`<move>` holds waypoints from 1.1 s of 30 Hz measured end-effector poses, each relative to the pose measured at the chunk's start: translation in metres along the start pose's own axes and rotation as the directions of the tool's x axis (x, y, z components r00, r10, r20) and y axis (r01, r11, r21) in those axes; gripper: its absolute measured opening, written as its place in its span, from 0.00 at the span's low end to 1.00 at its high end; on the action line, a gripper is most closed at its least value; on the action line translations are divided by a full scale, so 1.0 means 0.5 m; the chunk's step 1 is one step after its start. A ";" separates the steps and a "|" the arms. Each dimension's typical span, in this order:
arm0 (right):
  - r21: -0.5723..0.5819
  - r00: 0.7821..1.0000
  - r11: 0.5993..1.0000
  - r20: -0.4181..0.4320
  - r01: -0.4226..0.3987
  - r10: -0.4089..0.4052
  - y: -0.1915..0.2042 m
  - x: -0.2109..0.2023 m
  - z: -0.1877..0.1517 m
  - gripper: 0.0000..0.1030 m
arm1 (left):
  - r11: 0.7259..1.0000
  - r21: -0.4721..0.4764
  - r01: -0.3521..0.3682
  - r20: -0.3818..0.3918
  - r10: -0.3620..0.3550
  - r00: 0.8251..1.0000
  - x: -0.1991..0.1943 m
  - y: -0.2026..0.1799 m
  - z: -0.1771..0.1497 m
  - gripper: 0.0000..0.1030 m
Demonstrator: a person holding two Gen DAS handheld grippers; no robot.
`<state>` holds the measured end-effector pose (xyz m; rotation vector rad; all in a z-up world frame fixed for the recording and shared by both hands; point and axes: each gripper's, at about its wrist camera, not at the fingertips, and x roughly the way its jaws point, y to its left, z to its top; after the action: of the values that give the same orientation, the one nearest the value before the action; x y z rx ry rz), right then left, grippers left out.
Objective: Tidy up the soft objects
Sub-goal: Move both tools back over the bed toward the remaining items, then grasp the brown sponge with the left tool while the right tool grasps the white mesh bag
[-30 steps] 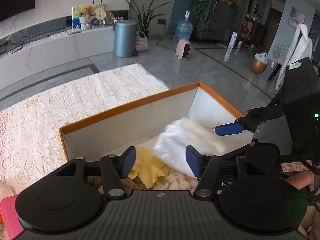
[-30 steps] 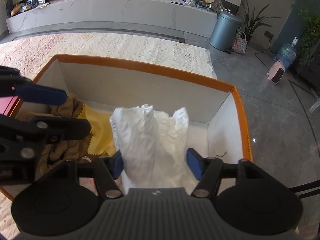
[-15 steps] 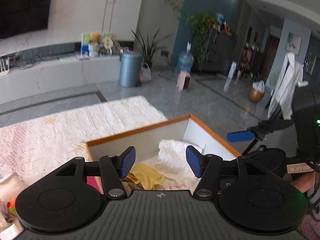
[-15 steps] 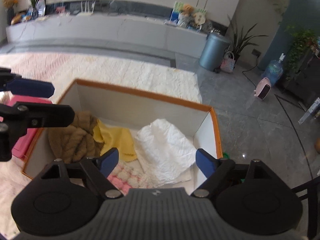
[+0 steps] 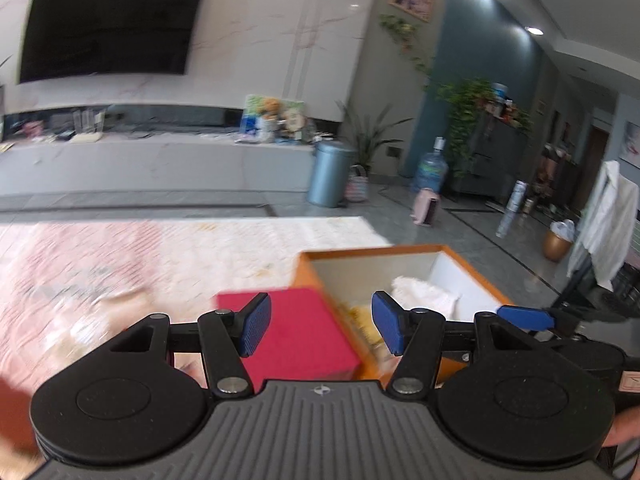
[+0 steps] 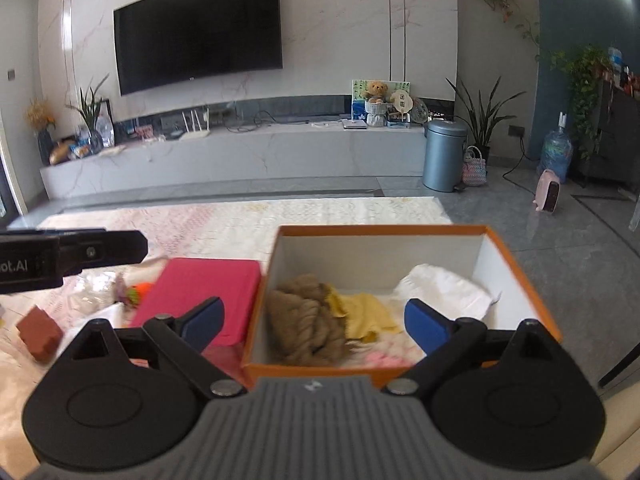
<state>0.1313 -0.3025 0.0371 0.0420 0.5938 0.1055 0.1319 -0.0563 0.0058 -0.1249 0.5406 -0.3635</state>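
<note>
An orange-rimmed box [image 6: 384, 231] with white walls stands on the lace-covered table. In it lie a brown knitted piece [image 6: 306, 320], a yellow cloth [image 6: 366, 314], a white cloth [image 6: 444, 290] and something pink [image 6: 380, 358]. My right gripper [image 6: 314, 322] is open and empty, raised in front of the box. My left gripper [image 5: 322, 328] is open and empty, to the left, above a pink-red block [image 5: 304, 332]. The box [image 5: 472, 276] and white cloth [image 5: 424, 294] also show in the left wrist view. The right gripper's fingertip [image 5: 524, 317] shows there too.
A pink-red block [image 6: 200, 292] lies left of the box. A brown block [image 6: 38, 332], an orange-and-green toy [image 6: 138, 292] and clear wrapping [image 6: 96, 288] lie further left. The left gripper's body [image 6: 68, 258] reaches in from the left. The table's right edge runs beside the box.
Both grippers have lifted and pulled back from the box. The right gripper let go of the white cloth, which now lies in the box. The left gripper has swung left.
</note>
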 end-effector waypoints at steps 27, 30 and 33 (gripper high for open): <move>-0.214 0.978 0.954 -0.055 -0.210 0.203 0.328 0.069 -0.138 0.92 | 0.955 -0.146 -0.258 -0.182 0.230 0.956 -0.115 0.255 -0.170 0.62; -0.258 0.974 0.939 -0.068 -0.226 0.216 0.354 0.093 -0.133 0.92 | 0.949 -0.164 -0.269 -0.210 0.233 0.949 -0.114 0.286 -0.166 0.60; -0.289 0.970 0.926 -0.086 -0.243 0.228 0.378 0.119 -0.126 0.92 | 0.939 -0.188 -0.288 -0.231 0.242 0.942 -0.116 0.316 -0.157 0.60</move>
<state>0.1287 -0.1075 -0.0349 -0.1837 0.6171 0.4306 0.0928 0.1106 -0.0664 -0.2264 0.7918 -0.0492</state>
